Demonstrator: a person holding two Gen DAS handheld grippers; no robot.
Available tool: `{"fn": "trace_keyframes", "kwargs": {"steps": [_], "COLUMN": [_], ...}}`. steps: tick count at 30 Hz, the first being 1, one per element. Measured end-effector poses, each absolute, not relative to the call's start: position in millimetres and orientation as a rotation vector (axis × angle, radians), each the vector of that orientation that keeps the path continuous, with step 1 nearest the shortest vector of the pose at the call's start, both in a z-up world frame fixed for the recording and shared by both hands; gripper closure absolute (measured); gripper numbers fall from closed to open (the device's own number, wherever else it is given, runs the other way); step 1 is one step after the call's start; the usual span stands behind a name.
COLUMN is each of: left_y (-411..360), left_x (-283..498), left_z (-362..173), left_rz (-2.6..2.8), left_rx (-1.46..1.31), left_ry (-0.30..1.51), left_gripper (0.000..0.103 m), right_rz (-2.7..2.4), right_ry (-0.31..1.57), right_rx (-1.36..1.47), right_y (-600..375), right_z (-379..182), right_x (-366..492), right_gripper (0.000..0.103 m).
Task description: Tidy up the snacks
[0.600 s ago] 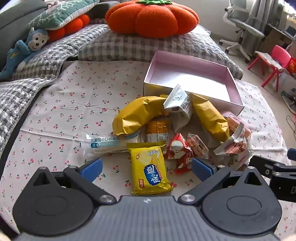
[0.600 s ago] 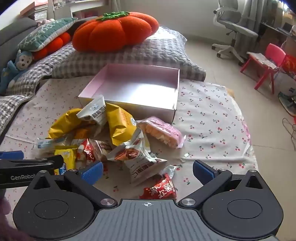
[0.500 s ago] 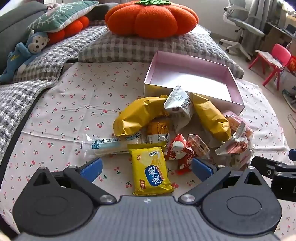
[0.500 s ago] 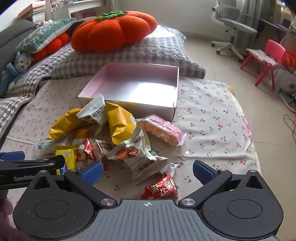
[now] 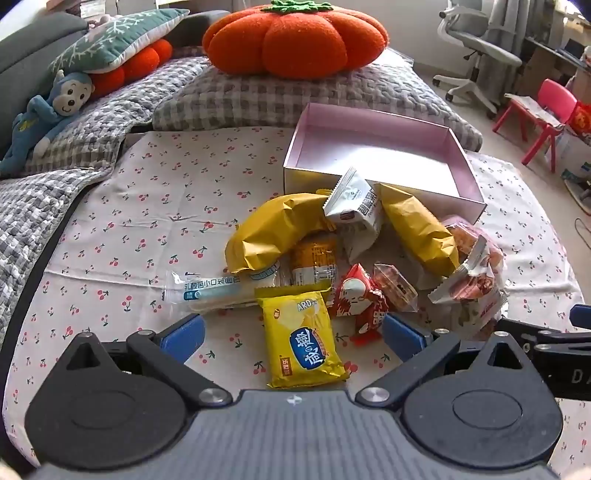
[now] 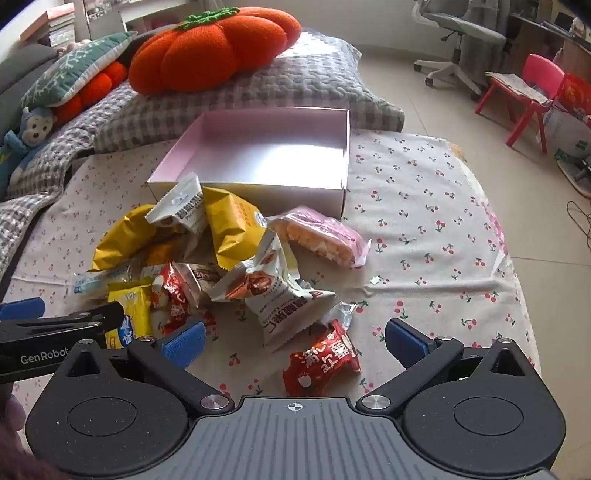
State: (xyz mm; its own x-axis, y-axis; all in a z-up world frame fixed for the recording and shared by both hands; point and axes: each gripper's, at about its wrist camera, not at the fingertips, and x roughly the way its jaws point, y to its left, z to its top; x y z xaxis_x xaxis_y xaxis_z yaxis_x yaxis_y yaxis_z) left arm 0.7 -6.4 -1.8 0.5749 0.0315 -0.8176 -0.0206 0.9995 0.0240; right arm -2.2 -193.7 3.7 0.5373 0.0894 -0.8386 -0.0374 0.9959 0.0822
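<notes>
A heap of snack packets lies on the cherry-print cloth in front of a pink open box [image 5: 380,129] [image 6: 343,147]. In the left wrist view my left gripper [image 5: 293,334] stands open above a yellow cracker packet [image 5: 303,339], which lies between its blue pads untouched. Behind it lie a big yellow bag [image 5: 273,229], a clear long packet [image 5: 210,291] and a red packet [image 5: 364,299]. In the right wrist view my right gripper [image 6: 295,341] stands open over a red packet [image 6: 321,363], just short of a white nut packet [image 6: 280,295]. A pink packet [image 6: 321,236] lies beside the box.
An orange pumpkin cushion [image 5: 295,37] rests on grey checked pillows [image 5: 258,96] behind the box. A blue monkey toy [image 5: 44,114] lies at the far left. A white office chair [image 6: 454,33] and a red child's chair [image 6: 532,88] stand on the floor to the right. The cloth's right side drops off to the floor.
Both views have shifted only slightly; the snack pile sits a little lower and nearer in each. Both grippers stayed open and no packet moved.
</notes>
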Motion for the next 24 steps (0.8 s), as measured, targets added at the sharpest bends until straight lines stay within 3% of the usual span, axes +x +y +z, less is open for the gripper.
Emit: {"fn": "trace_keyframes", "kwargs": {"steps": [24], "left_y": [-8.8], "left_x": [-1.1], "left_z": [-3.9], "left_rz": [0.023], "left_rx": [0.027], "left_ry": [0.964], "left_gripper": [0.000], "right_rz": [0.072], "right_ry": [1.021], "right_rx": [0.061], "right_y": [-192.9], "right_z": [-1.9], "right_x": [-1.1], "right_gripper": [0.000]}}
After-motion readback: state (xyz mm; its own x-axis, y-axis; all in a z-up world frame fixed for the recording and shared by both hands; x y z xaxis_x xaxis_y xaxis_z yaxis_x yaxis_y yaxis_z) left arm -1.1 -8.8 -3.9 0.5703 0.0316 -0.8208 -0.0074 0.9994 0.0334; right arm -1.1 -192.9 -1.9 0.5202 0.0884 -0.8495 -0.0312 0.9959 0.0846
